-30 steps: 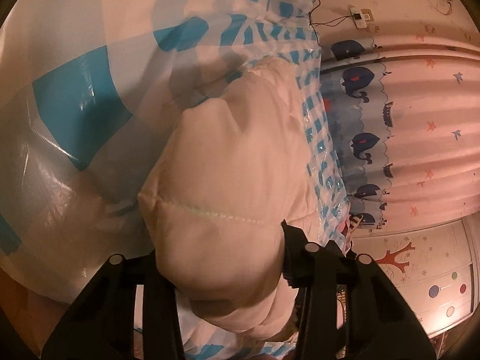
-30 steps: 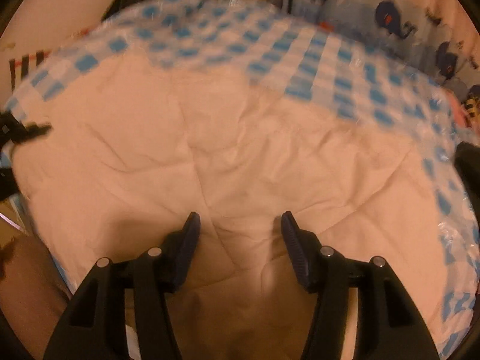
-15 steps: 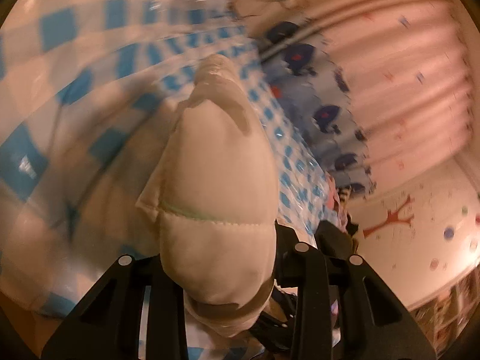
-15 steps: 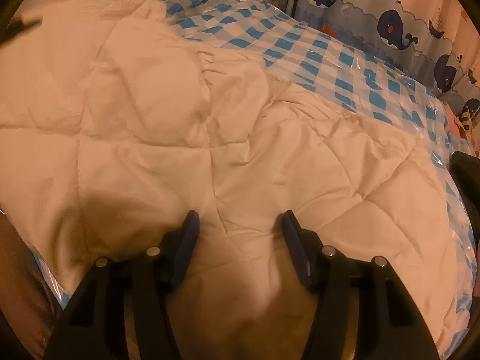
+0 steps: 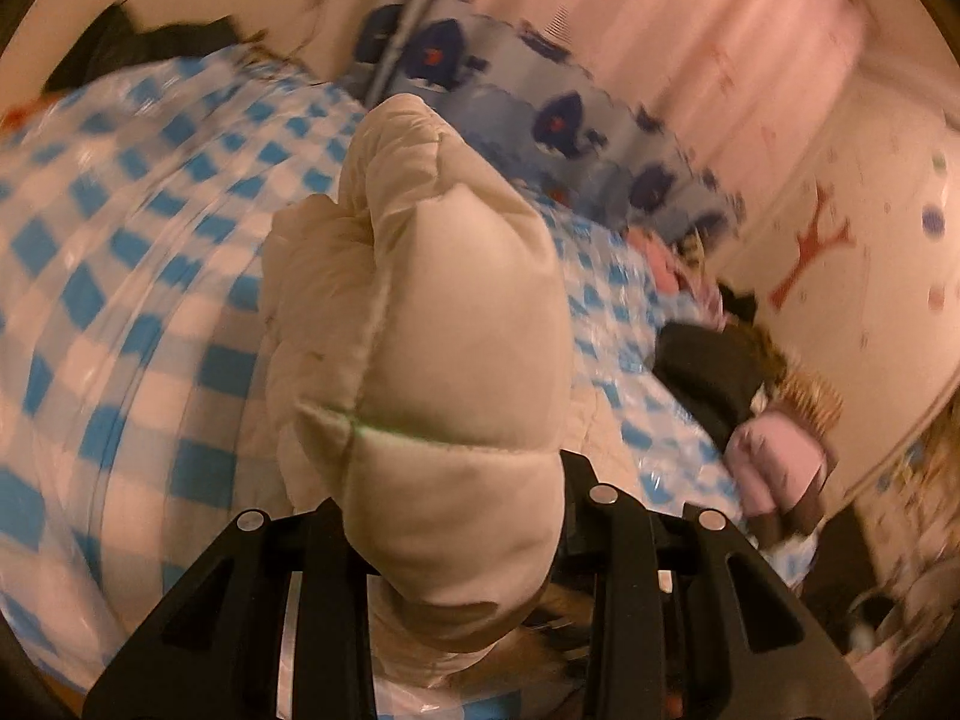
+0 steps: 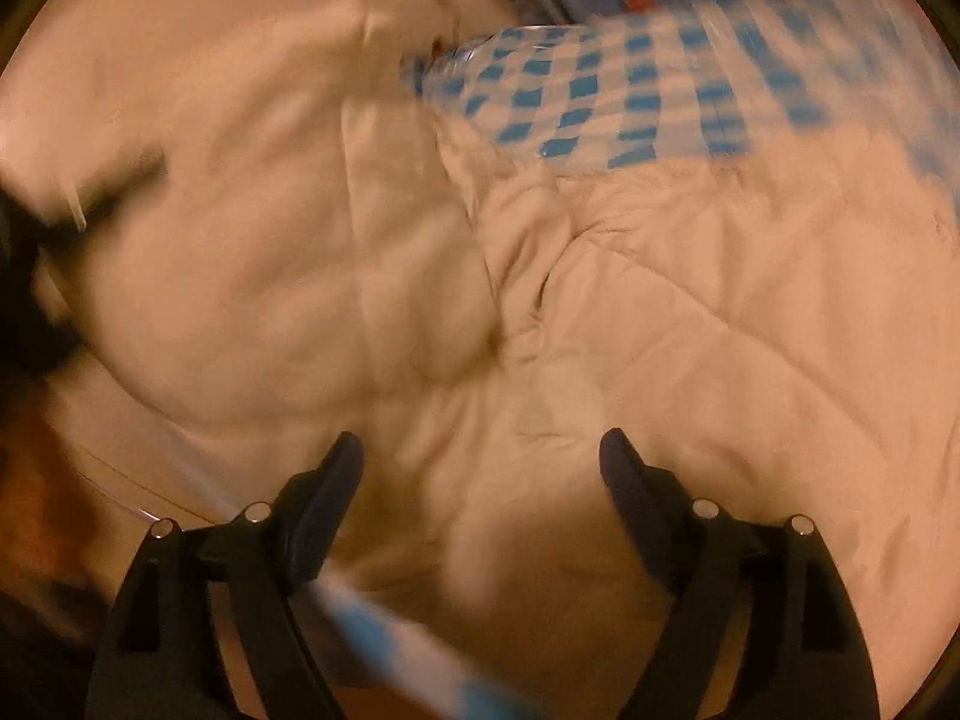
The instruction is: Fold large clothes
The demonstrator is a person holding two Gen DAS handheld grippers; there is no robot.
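Observation:
A large cream quilted padded garment (image 6: pixel 690 312) lies spread over a bed with a blue-and-white checked cover (image 6: pixel 600 102). In the left wrist view my left gripper (image 5: pixel 456 534) is shut on a puffy corner of the garment (image 5: pixel 444 324) and holds it up above the checked cover (image 5: pixel 120 252). In the right wrist view my right gripper (image 6: pixel 480 462) is open and empty, just above the spread garment; a raised fold of it (image 6: pixel 252 228) stands at the left. Both views are motion-blurred.
A whale-print curtain (image 5: pixel 570 120) and pink curtain (image 5: pixel 720 48) hang behind the bed. Dark clothes (image 5: pixel 714 372) and a pink item (image 5: pixel 774 462) lie at the bed's right side. A wall with stickers (image 5: pixel 840 228) is at the right.
My left gripper has swung the held corner up and round toward the curtain side. In the right wrist view the lifted fold has come further over the garment, and the right gripper's fingers stand wider.

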